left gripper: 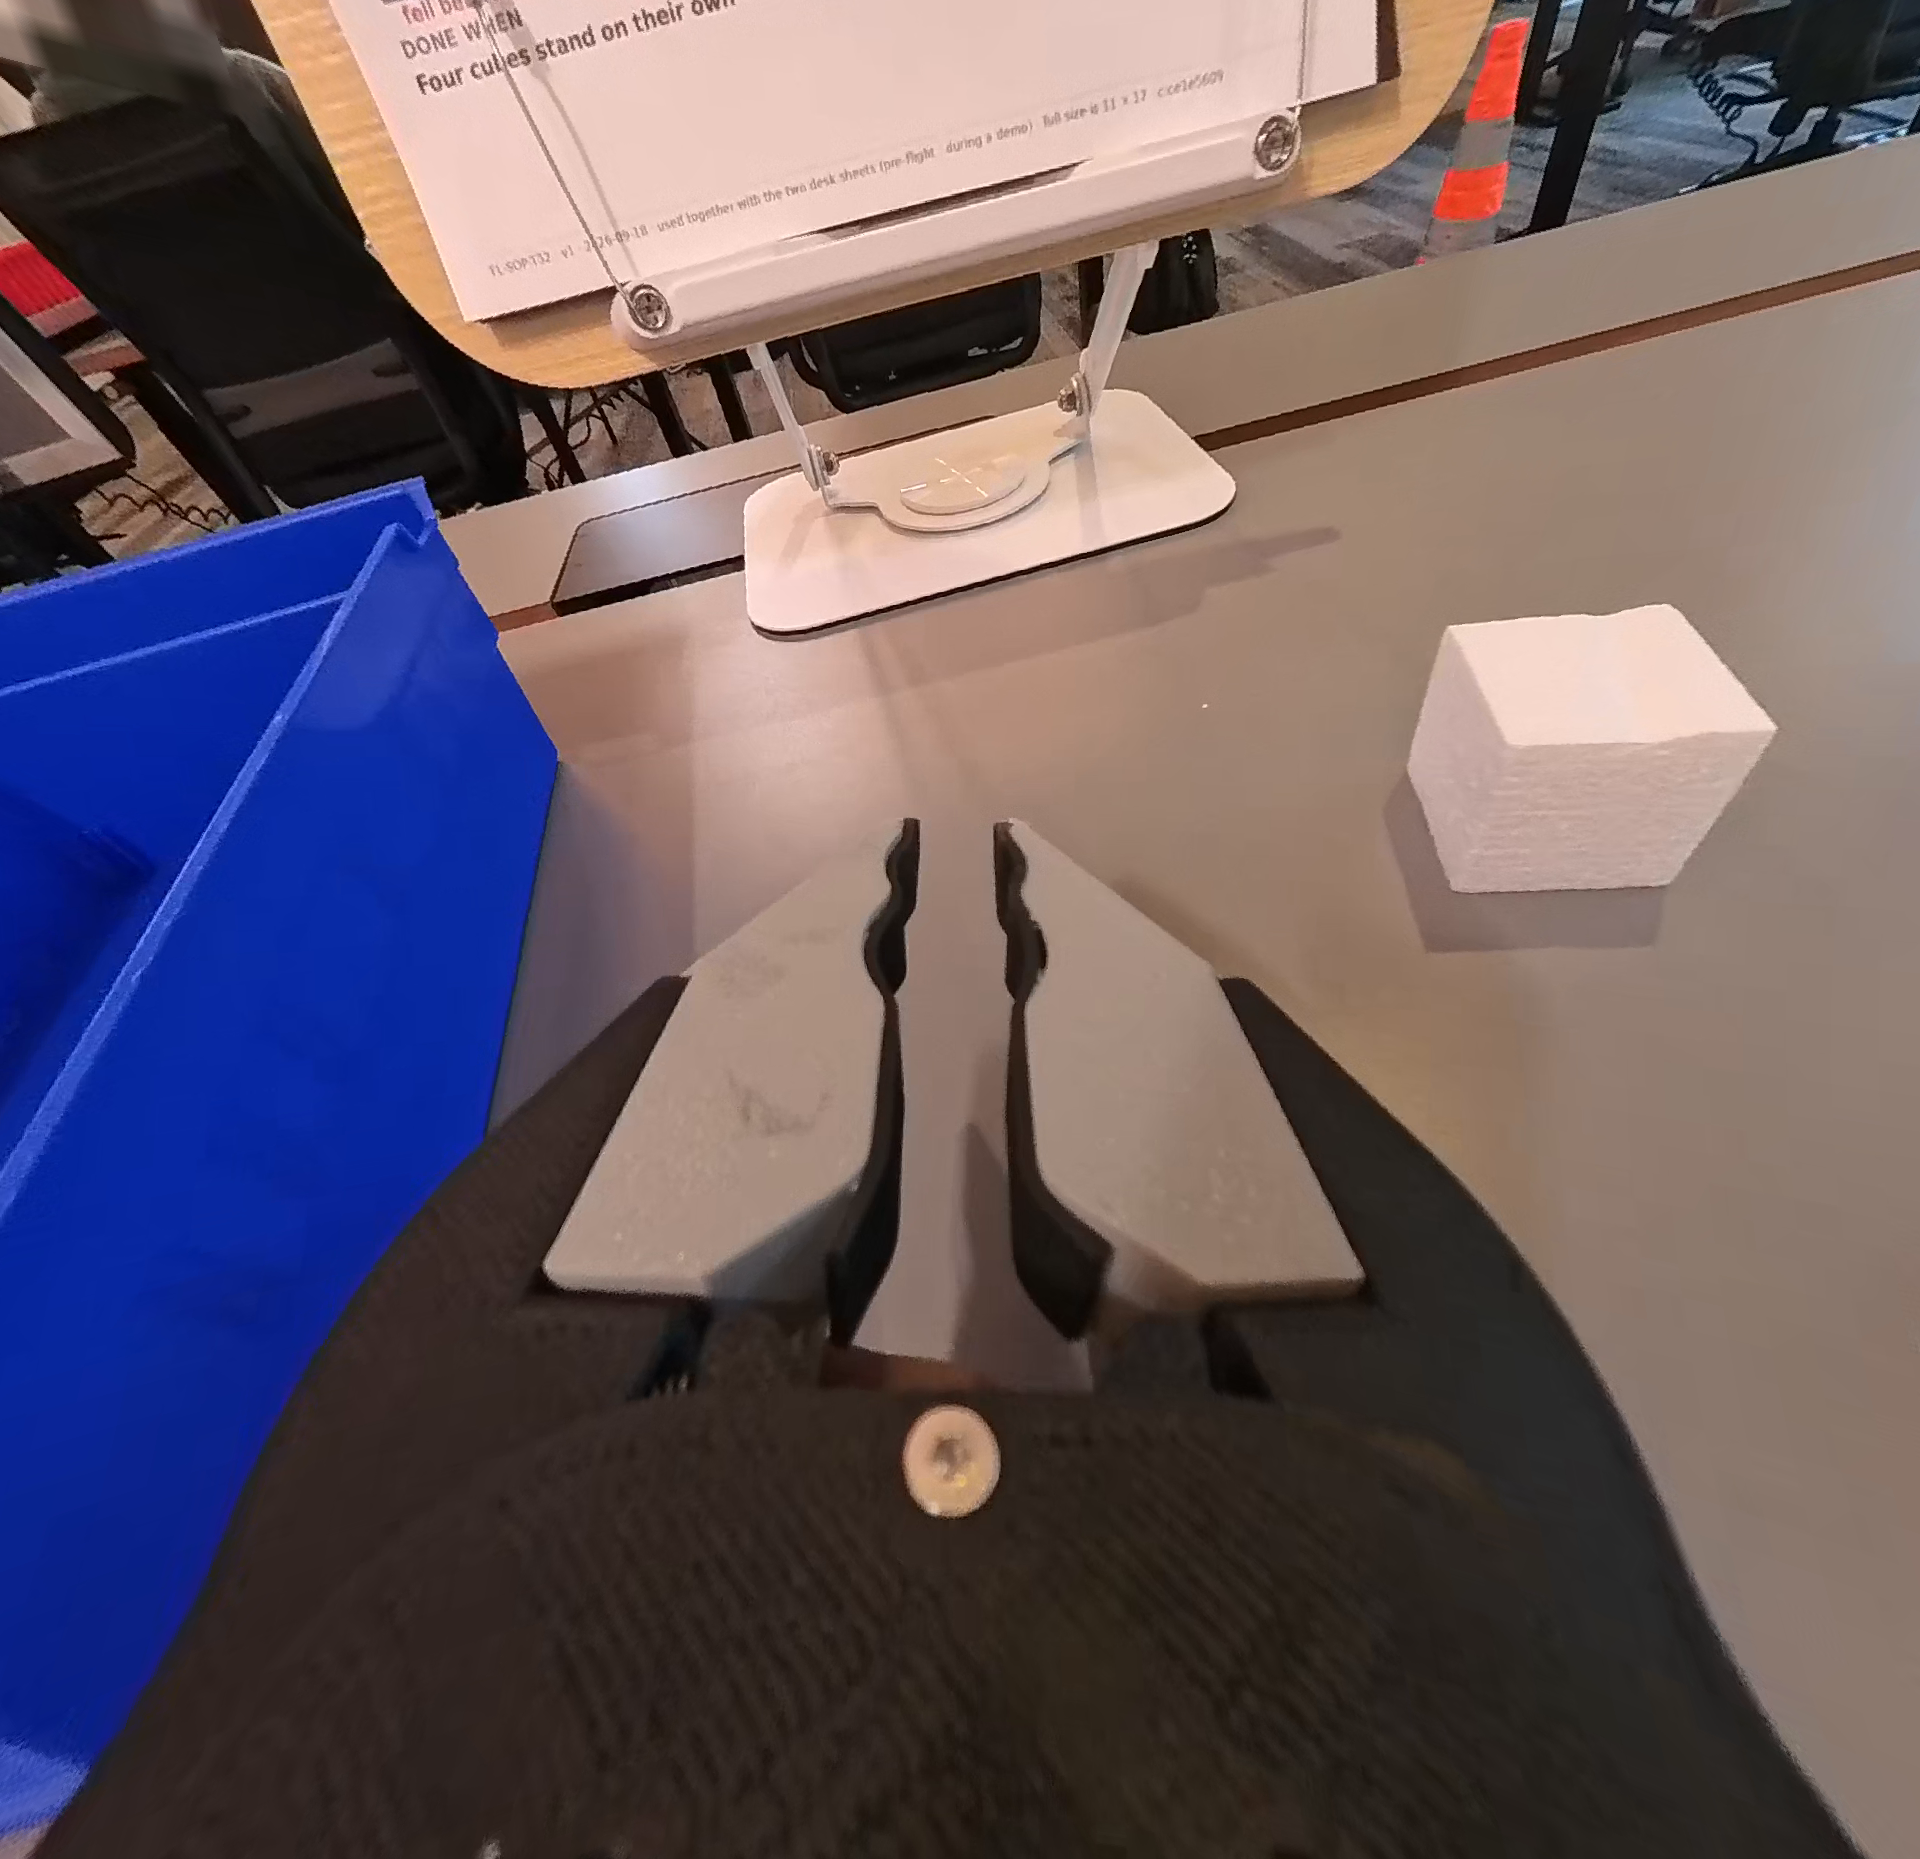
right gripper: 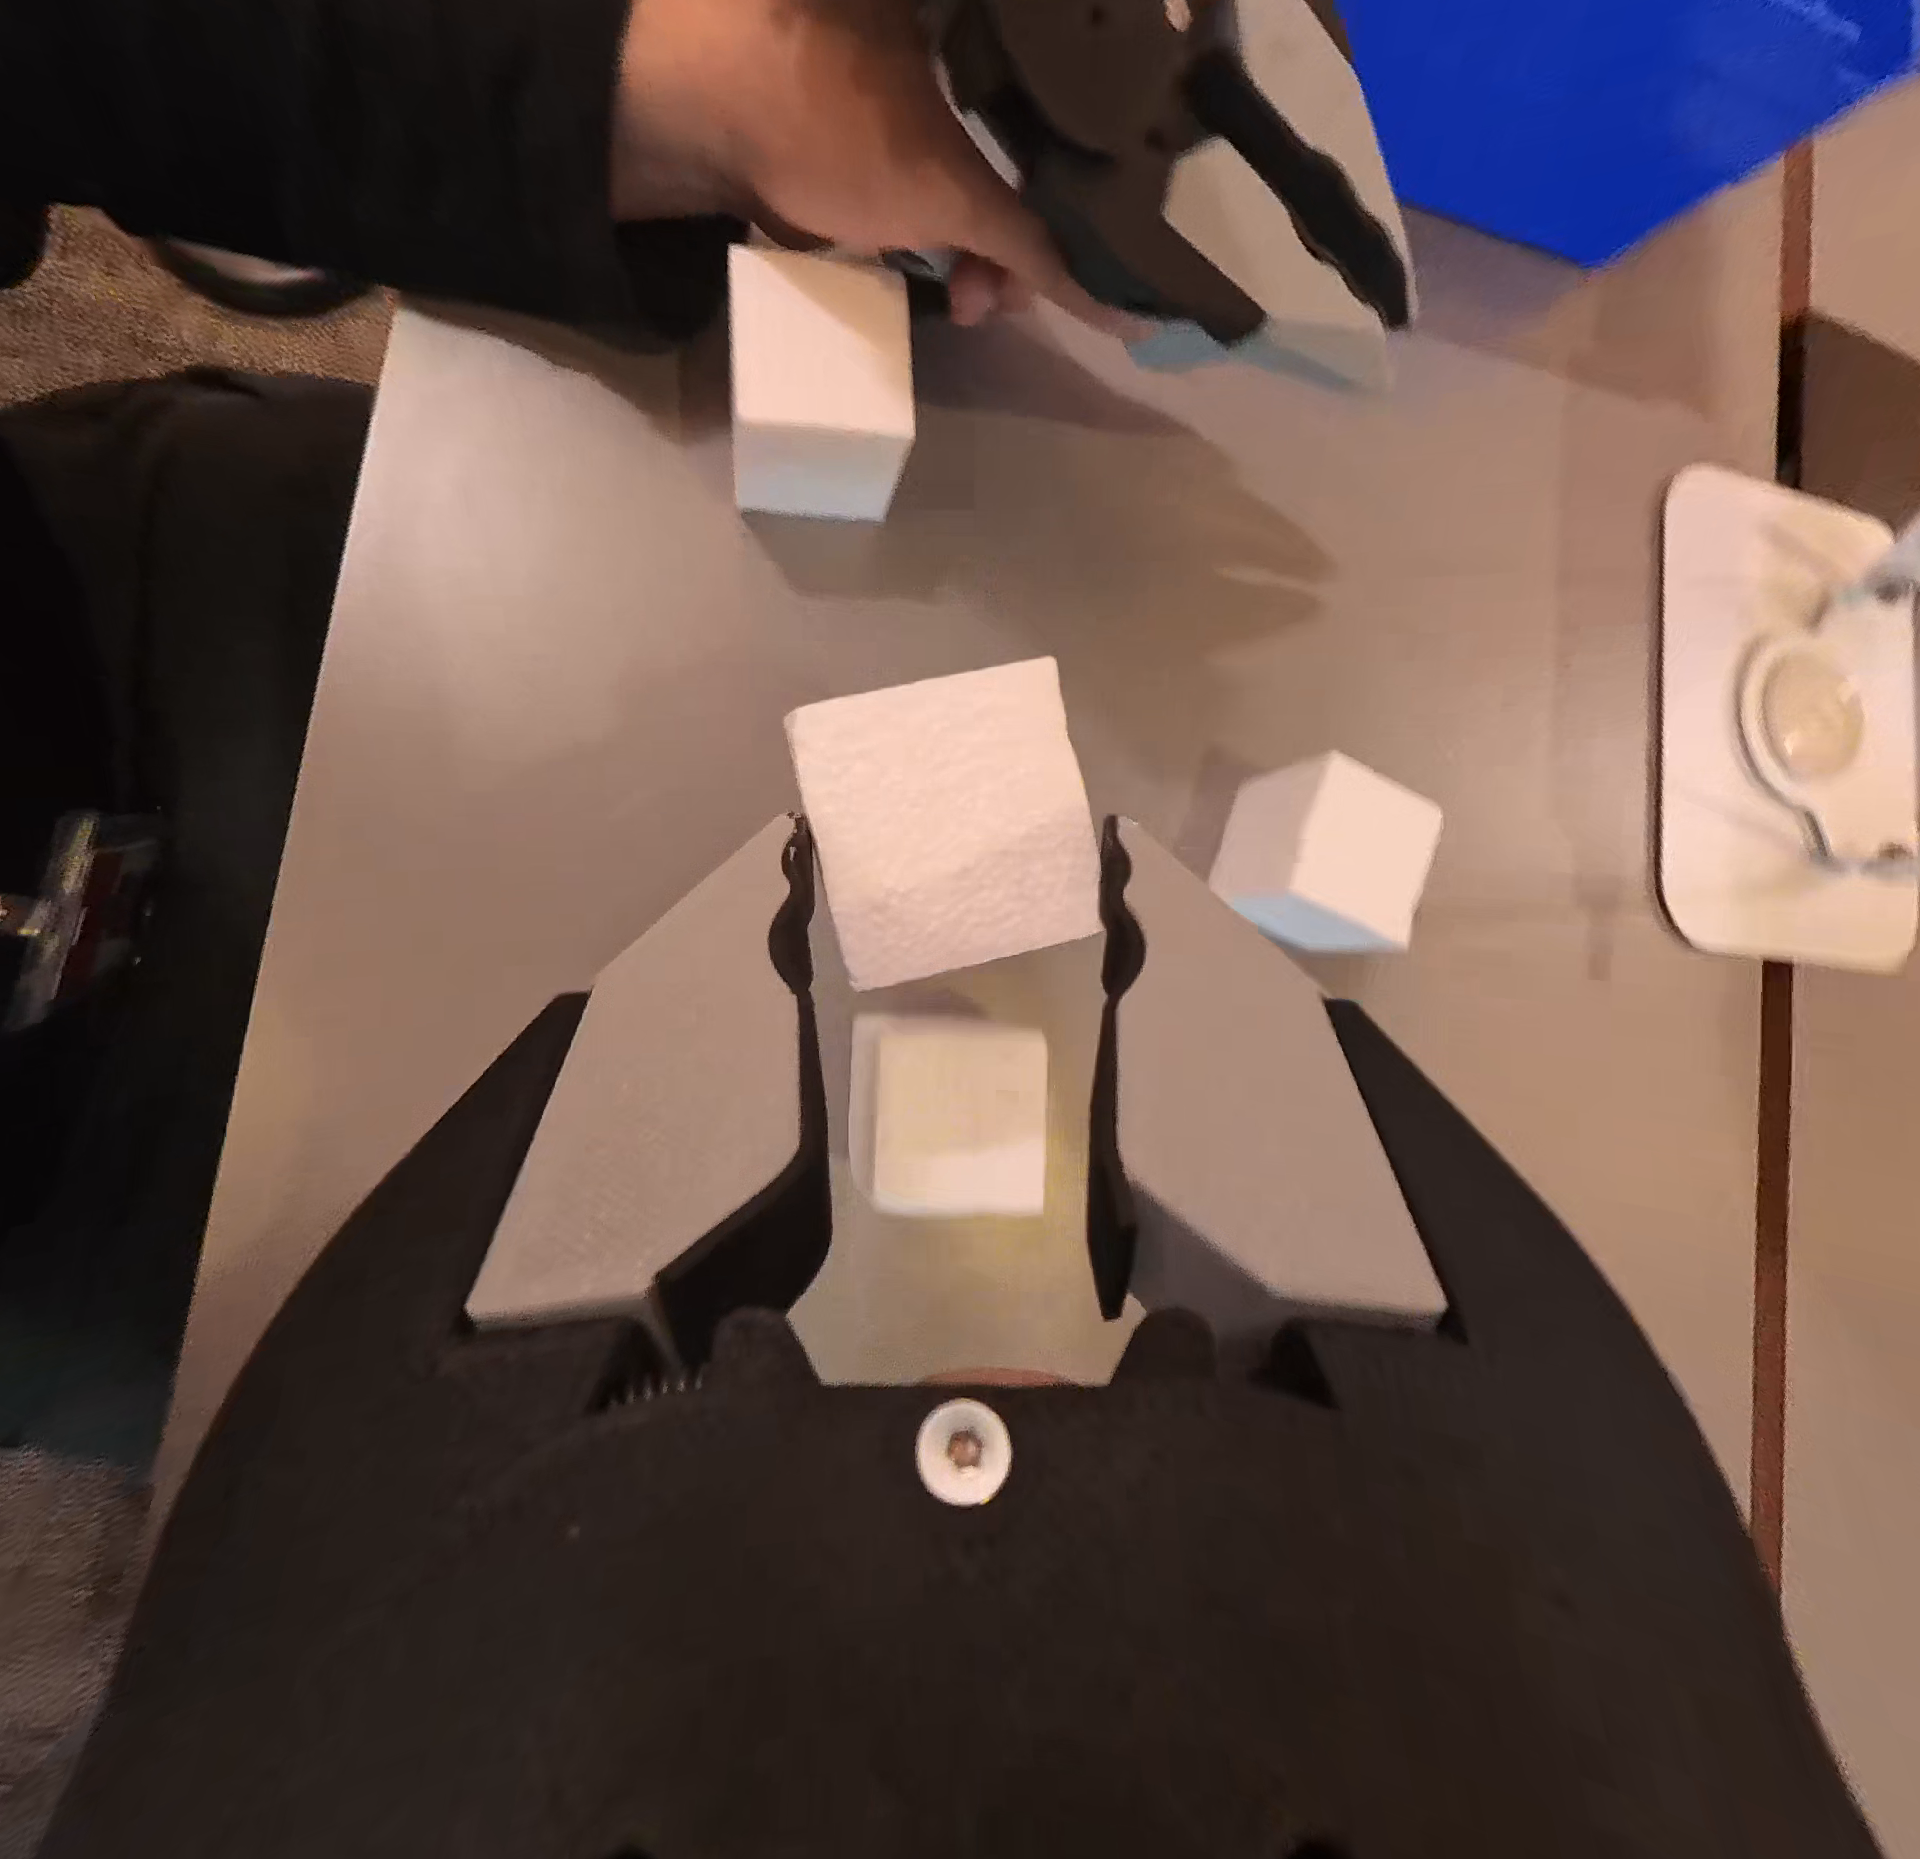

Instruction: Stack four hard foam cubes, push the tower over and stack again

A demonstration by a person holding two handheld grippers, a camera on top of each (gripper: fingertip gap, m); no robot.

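My right gripper (right gripper: 951,843) points down at the grey table (right gripper: 520,874) and is shut on a white foam cube (right gripper: 940,822), held tilted above the table. A second cube (right gripper: 951,1123) lies right beneath it, between the fingers. A third cube (right gripper: 1330,853) lies to the right and also shows in the left wrist view (left gripper: 1590,749). A fourth cube (right gripper: 821,396) stands by a person's hand (right gripper: 810,126). My left gripper (left gripper: 956,833) is nearly shut and empty, hovering left of the third cube; it shows far off in the right wrist view (right gripper: 1309,292).
A blue bin (left gripper: 260,874) stands close on the left gripper's left, and shows at the top right of the right wrist view (right gripper: 1610,74). A white document stand's base (left gripper: 987,531) sits behind the cubes (right gripper: 1766,729). The table's near edge (right gripper: 353,666) drops off. There is about 20 centimeters between the tips of the two grippers.
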